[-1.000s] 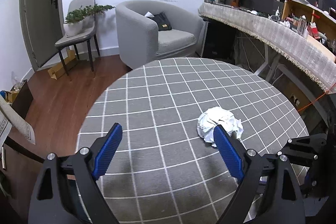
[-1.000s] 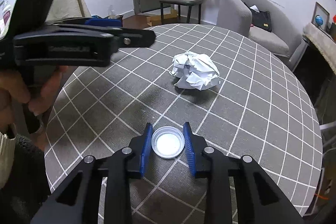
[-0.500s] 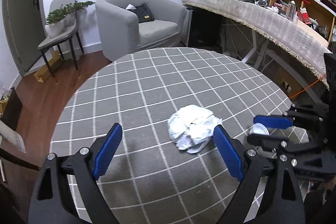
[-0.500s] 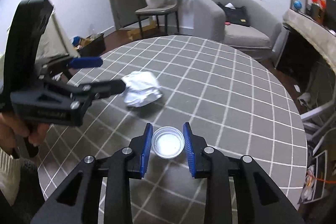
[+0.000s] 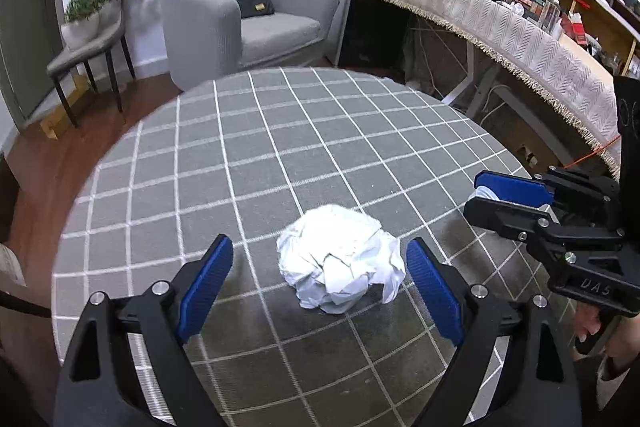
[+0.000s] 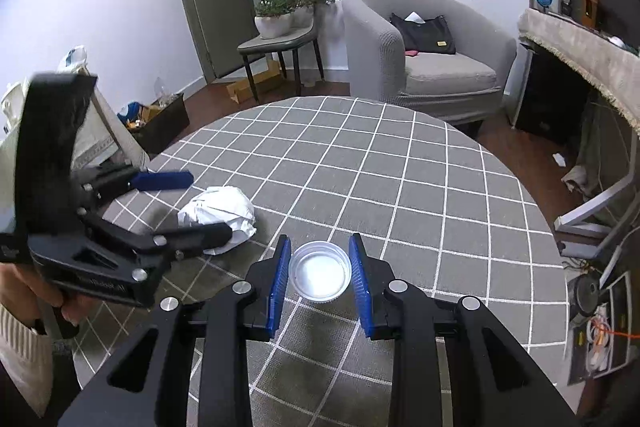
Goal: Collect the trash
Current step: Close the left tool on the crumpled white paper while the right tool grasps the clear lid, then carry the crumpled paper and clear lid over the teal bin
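Observation:
A crumpled white paper ball (image 5: 340, 263) lies on the round table's grey checked cloth (image 5: 280, 131). My left gripper (image 5: 320, 245) is open, its blue pads (image 5: 206, 279) standing apart on either side of the ball without touching it. In the right wrist view the same ball (image 6: 224, 207) sits at the left, between the left gripper's (image 6: 210, 206) fingers. My right gripper (image 6: 320, 251) is shut on a small round clear plastic lid (image 6: 320, 273), held a little above the cloth (image 6: 400, 187). From the left wrist view, the right gripper (image 5: 480, 201) is at the right edge.
A grey armchair (image 6: 420, 59) with a black bag stands beyond the table. Next to it is a chair (image 6: 280, 39) bearing potted plants. A long counter (image 5: 500, 23) with a fringed cloth runs along the right. Boxes (image 6: 160, 115) sit on the wooden floor at the left.
My left gripper has moved in over the paper ball, which now lies between its open pads. The right gripper, still holding the lid, has swung away to the ball's right.

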Demonstrator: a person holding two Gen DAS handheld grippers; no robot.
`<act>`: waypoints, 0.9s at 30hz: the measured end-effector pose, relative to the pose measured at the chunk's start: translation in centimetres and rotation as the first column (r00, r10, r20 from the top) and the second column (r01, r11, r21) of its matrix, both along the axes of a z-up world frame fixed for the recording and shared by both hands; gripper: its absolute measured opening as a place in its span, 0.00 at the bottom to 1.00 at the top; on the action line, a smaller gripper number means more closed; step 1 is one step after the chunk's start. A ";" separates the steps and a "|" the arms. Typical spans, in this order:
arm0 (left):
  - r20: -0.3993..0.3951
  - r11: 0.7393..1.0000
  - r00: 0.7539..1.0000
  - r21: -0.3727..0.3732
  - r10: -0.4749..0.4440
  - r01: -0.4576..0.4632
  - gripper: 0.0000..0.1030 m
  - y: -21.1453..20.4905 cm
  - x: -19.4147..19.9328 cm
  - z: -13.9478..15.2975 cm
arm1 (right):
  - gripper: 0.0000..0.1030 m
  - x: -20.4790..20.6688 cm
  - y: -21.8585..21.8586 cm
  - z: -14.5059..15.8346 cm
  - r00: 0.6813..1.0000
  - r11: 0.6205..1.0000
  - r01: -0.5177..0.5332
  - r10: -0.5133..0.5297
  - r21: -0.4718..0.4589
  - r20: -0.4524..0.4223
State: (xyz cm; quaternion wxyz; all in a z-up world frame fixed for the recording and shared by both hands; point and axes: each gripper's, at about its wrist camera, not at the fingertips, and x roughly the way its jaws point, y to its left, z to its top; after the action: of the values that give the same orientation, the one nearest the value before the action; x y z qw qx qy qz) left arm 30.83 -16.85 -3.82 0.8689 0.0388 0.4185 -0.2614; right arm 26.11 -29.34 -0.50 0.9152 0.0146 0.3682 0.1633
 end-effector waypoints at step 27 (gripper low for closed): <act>0.068 0.981 0.984 -0.117 0.162 -0.153 0.52 8.0 -1.9 2.2 | 0.29 0.8 6.9 2.0 0.998 1.000 -0.025 0.026 -0.003 0.055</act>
State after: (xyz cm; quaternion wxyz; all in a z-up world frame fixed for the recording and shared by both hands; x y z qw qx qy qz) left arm 28.92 -8.82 -1.61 0.9033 -0.0329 0.3710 -0.2130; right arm 26.87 -22.39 1.52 0.9229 0.0042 0.3430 0.1748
